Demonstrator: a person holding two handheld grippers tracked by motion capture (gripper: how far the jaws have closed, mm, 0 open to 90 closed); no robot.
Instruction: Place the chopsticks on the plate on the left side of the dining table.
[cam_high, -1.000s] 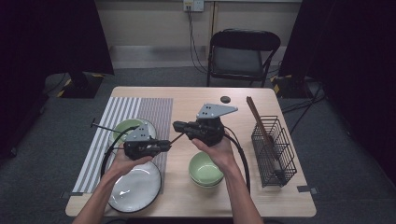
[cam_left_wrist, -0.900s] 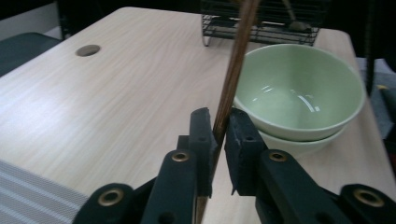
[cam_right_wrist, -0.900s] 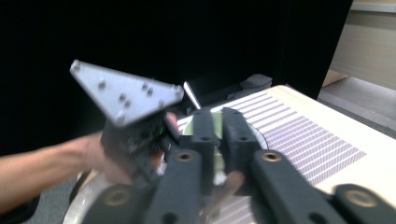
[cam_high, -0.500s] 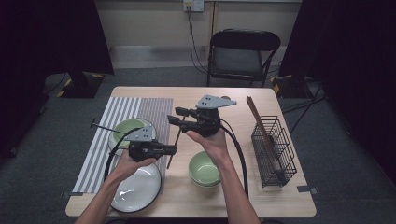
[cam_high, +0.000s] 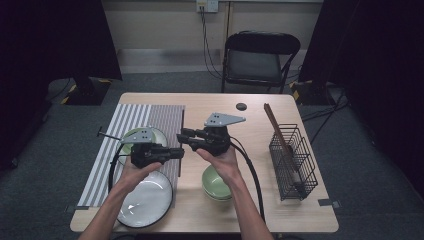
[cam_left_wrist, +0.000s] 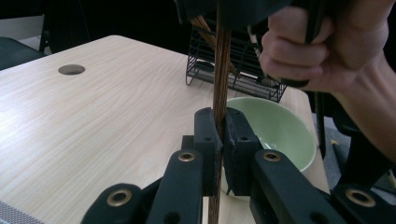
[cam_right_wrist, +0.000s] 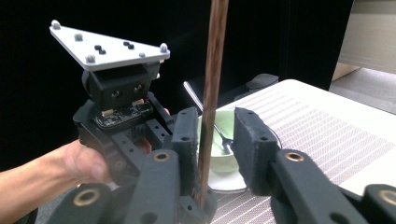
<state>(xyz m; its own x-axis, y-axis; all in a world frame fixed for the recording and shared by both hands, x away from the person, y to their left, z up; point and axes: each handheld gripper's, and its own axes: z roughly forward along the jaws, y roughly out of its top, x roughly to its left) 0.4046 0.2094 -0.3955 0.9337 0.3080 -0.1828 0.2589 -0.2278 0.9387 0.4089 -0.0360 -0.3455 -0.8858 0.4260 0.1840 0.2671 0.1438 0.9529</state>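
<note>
High view: wooden table (cam_high: 260, 210), grey carpet (cam_high: 45, 200).

Top of the wooden stick (cam_right_wrist: 214, 70) cut off by the right gripper view's upper edge

Pretty dim room overall, with the light mostly landing on the pale wood table (cam_high: 250, 215). Dark grey carpet floor (cam_high: 380, 200) all around it. A black folding chair (cam_high: 260, 62) sits just past the table's far edge. The back wall (cam_high: 160, 22) is cream, with an outlet plate (cam_high: 207, 5) up top and cables hanging down. Black curtains (cam_high: 55, 40) cover both sides.
</note>
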